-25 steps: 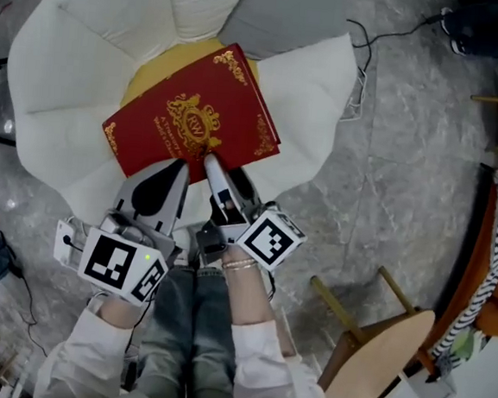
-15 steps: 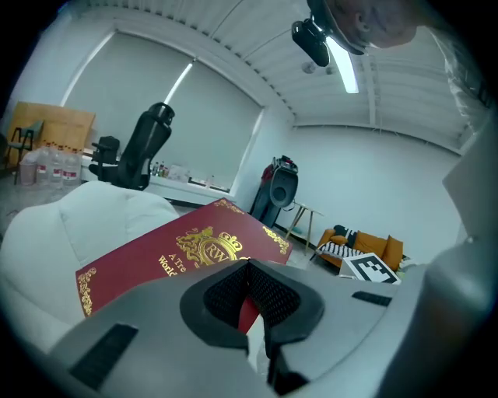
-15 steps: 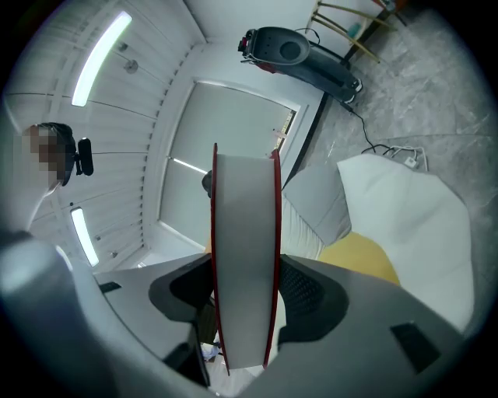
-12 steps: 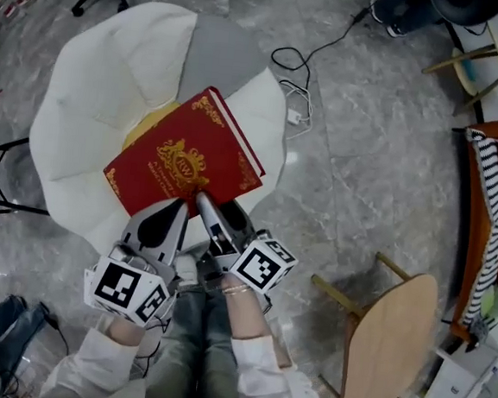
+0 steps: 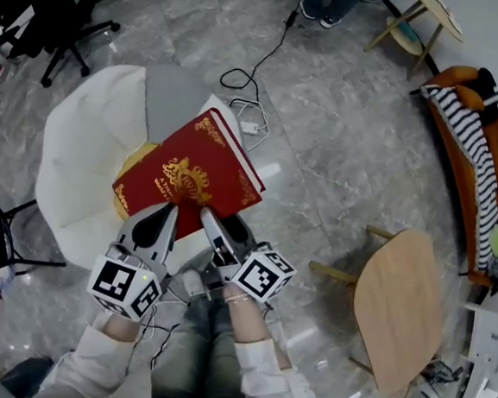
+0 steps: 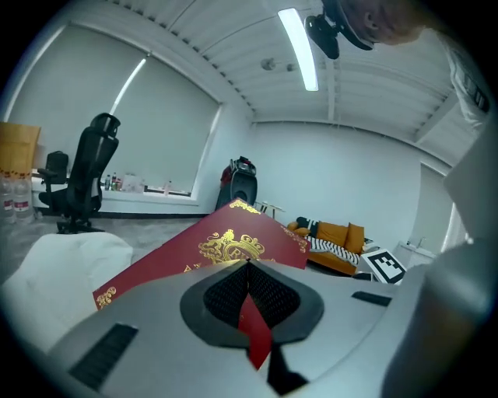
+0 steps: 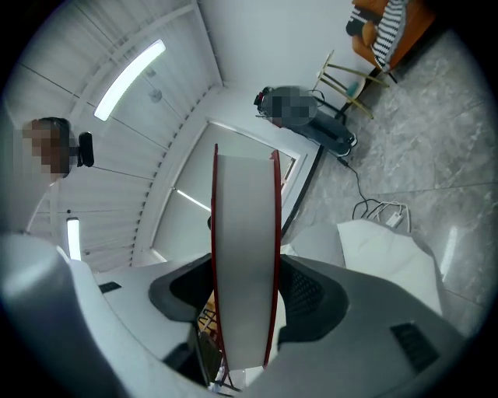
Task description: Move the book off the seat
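The red book (image 5: 190, 176) with a gold crest is held tilted above the right part of the white seat (image 5: 79, 162). Both grippers hold its near edge. My left gripper (image 5: 166, 211) is shut on that edge; in the left gripper view a red sliver of the book (image 6: 253, 330) shows between its pads, with the cover (image 6: 226, 245) rising beyond. My right gripper (image 5: 204, 213) is closed on the thick page block (image 7: 245, 256), which stands edge-on between its jaws.
A yellow cushion (image 5: 138, 156) lies on the seat under the book. A cable and charger (image 5: 250, 112) lie on the marble floor behind. A round wooden table (image 5: 400, 307) stands at right, an orange sofa with striped cloth (image 5: 483, 145) far right, a black office chair (image 5: 49, 12) top left.
The book has come up off the cushion and moved right, with both grippers still on its near edge. The head view has risen and shows more of the room.
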A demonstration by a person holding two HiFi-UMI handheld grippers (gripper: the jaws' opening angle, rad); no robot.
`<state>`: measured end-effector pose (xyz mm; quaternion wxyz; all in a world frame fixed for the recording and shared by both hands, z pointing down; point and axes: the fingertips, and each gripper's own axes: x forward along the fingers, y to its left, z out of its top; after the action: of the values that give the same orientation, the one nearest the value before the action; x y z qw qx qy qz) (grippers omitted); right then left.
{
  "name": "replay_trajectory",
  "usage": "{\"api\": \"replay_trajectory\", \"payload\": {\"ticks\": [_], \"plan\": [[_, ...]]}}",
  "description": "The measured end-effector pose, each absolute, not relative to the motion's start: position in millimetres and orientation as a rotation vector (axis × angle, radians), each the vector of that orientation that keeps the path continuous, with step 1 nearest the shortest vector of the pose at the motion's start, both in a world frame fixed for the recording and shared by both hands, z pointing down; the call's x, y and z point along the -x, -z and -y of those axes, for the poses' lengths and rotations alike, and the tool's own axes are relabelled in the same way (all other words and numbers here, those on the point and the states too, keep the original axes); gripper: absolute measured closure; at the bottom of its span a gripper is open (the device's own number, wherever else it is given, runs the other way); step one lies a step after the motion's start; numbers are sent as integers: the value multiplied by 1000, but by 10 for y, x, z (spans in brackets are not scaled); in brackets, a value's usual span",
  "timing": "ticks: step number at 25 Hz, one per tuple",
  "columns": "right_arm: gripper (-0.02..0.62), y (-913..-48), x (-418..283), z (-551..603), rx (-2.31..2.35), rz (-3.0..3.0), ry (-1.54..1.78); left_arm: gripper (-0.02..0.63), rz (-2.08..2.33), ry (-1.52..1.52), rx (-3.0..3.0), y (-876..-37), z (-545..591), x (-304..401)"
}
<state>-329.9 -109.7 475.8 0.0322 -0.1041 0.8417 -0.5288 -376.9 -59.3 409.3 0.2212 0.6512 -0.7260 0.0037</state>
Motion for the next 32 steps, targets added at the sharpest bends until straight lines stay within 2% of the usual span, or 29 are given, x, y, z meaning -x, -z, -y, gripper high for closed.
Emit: {"api": "replay_trajectory", "payload": {"ticks": [8, 14, 21, 26, 32], "plan": [[341, -4122, 2297, 1492, 541, -2491, 1500, 601, 1836, -65, -2065, -3430, 1134, 2845], [341, -3869, 1667, 1592, 700, -2383, 1422, 601, 1700, -77, -2196, -3232, 1273, 2272], [341, -3671, 234, 1923, 869, -2257, 1338, 601, 1537, -124, -2331, -3083, 1685, 879], [341, -3859, -220, 2082, 958, -2214, 1296, 601, 1445, -108, -2383, -3283, 1849, 382], [341, -3803, -1537, 2228, 1046, -2139, 1274, 601, 1304, -143, -2443, -3247, 2011, -984]]}}
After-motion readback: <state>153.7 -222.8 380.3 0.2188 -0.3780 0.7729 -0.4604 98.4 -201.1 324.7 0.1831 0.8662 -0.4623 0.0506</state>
